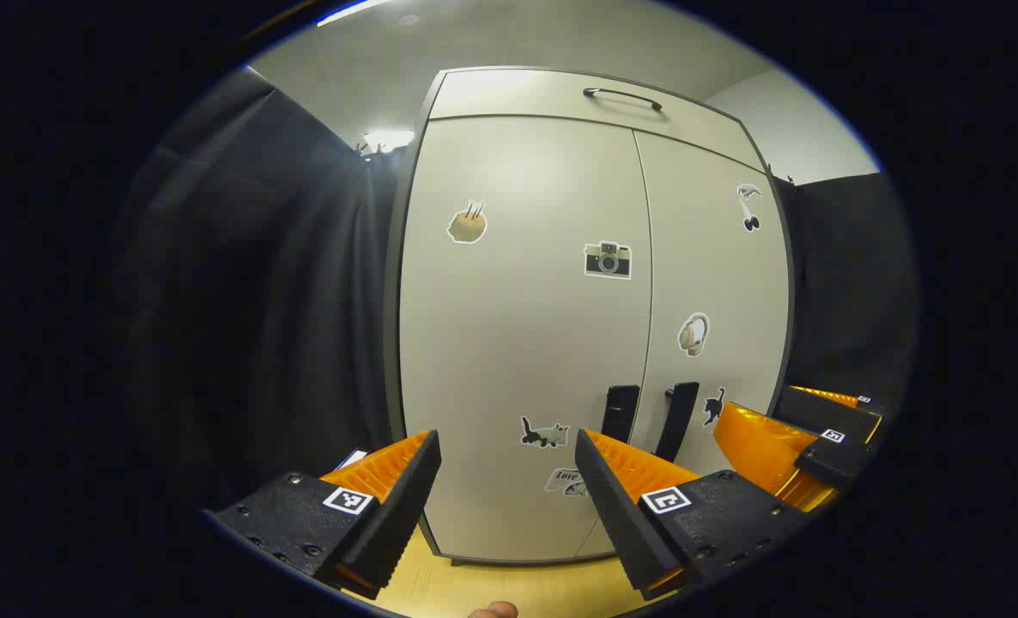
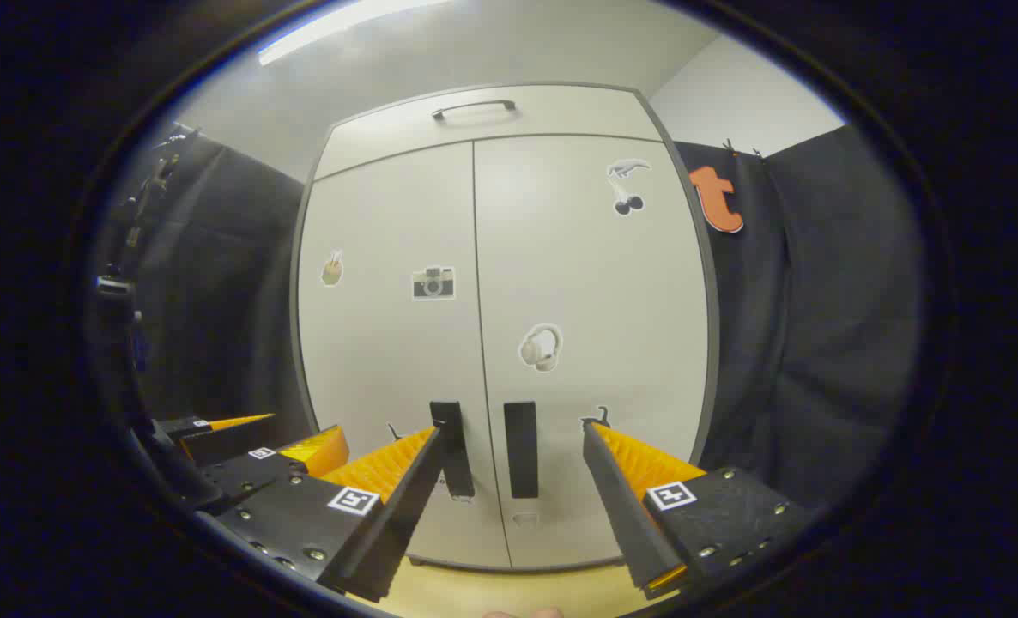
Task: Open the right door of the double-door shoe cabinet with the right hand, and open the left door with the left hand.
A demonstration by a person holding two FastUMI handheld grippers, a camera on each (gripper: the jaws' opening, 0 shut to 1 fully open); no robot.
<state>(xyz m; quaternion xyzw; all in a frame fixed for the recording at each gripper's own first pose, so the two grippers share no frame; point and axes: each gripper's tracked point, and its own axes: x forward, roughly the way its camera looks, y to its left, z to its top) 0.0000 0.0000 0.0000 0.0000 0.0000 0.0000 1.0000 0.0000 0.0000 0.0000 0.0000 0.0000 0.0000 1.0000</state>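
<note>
A pale double-door shoe cabinet stands ahead, both doors shut and dotted with stickers. In the left gripper view the left door (image 1: 518, 343) fills the middle, its dark vertical handle (image 1: 620, 413) beside the right door's handle (image 1: 676, 419). My left gripper (image 1: 507, 463) is open, a short way in front of the left door. The right gripper (image 1: 805, 438) shows at lower right. In the right gripper view my right gripper (image 2: 509, 468) is open, facing the right door (image 2: 590, 343), with the right handle (image 2: 521, 449) and left handle (image 2: 452, 448) between its fingers, farther off. The left gripper (image 2: 243, 451) sits lower left.
A shut top flap with a curved handle (image 2: 473, 108) tops the cabinet. Black cloth walls (image 1: 286, 283) flank both sides of the cabinet. Light wooden floor (image 1: 518, 588) runs under the cabinet's base.
</note>
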